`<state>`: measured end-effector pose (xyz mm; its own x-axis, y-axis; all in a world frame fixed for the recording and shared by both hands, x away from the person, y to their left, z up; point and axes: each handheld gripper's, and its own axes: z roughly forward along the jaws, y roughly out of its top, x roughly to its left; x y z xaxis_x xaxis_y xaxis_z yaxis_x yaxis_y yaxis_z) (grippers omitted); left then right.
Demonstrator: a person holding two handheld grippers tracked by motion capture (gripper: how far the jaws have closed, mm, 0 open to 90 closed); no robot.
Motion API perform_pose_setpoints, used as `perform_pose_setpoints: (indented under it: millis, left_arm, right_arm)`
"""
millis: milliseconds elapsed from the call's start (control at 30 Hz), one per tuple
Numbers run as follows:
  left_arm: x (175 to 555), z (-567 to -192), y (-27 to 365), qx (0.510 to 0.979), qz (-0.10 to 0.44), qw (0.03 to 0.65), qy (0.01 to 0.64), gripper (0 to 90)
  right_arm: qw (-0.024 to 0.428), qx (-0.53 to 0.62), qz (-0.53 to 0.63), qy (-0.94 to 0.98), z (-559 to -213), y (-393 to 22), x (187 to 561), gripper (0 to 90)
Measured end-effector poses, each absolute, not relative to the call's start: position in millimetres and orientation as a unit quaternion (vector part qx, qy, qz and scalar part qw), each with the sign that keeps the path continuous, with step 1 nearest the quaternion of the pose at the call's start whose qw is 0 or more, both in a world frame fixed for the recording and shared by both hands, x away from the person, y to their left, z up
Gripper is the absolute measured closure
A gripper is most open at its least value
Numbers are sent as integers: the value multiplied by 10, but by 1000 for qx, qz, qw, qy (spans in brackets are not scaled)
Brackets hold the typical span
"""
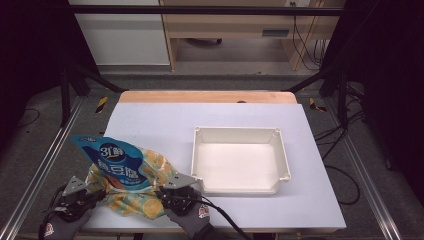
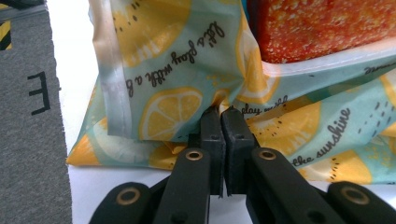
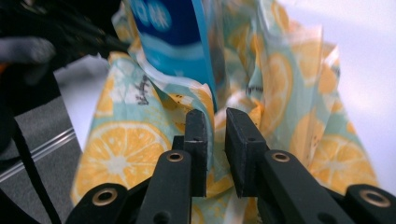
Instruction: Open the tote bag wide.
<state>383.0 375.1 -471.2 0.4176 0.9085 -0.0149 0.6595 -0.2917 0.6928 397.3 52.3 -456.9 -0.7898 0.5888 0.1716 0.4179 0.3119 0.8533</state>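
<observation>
A lemon-print plastic bag [image 1: 146, 202] stands at the table's front left with a blue snack packet [image 1: 117, 162] sticking up out of it. My left gripper [image 1: 97, 192] pinches the bag's left side; in the left gripper view the jaws [image 2: 223, 112] are pressed together on a fold of the bag [image 2: 177, 60], with an orange-red part of the packet [image 2: 322, 25] behind the clear film. My right gripper [image 1: 162, 192] is at the bag's right side. Its jaws [image 3: 215, 114] stand slightly apart, a crease of the bag [image 3: 126, 154] lies in the gap, and the blue packet [image 3: 173, 37] rises just beyond.
A white rectangular tray [image 1: 235, 131] sits to the right of the bag, near the middle of the white table sheet [image 1: 150, 120]. A wooden edge runs along the table's far side. Metal frame rails flank the table left and right.
</observation>
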Motion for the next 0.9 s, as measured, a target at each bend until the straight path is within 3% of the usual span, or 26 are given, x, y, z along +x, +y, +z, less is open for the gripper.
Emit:
perform_pose_setpoints:
  millis: [67, 233, 533, 900]
  left_arm:
    - [3829, -4710, 3754, 779, 195, 319, 503, 870]
    - [3810, -4640, 3778, 775, 200, 326, 503, 836]
    - [3654, -4074, 3773, 740, 260, 404, 471, 823]
    - [3585, -3737, 3693, 719, 302, 438, 447, 839]
  right_arm:
    - [94, 308, 497, 806, -4542, 542, 3935, 846]
    - [95, 316, 467, 820, -4665, 582, 3961, 889]
    - [87, 322, 461, 822, -4766, 569, 3979, 890]
    - [84, 316, 458, 827, -4791, 568, 3958, 899]
